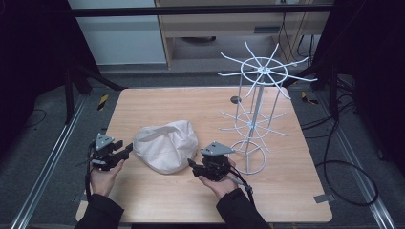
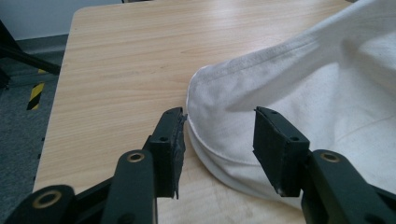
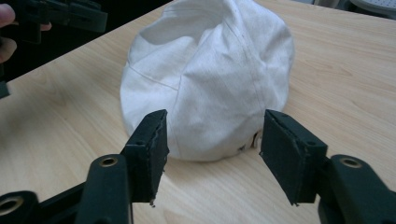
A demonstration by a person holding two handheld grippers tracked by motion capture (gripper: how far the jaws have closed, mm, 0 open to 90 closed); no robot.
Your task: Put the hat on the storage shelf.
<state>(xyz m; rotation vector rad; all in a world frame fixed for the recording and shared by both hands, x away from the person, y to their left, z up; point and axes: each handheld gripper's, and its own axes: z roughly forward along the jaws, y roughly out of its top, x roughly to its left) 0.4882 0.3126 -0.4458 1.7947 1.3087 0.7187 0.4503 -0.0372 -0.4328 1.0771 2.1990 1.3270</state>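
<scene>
High view: white cap lies on table, front centre, left of white wire rack. Left gripper just left of cap, right gripper at its right edge.

Left gripper view: jaws spread, cap brim between, unpinched.

Right gripper view: jaws spread, cap just ahead, nothing held.

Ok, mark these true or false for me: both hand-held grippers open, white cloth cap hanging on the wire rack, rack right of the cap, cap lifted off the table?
1. Both the left hand-held gripper and the right hand-held gripper are open. True.
2. The white cloth cap hangs on the white wire rack. False: it lies on the wooden table.
3. The rack stands right of the cap. True.
4. The cap is lifted. False: nothing grips it.
</scene>
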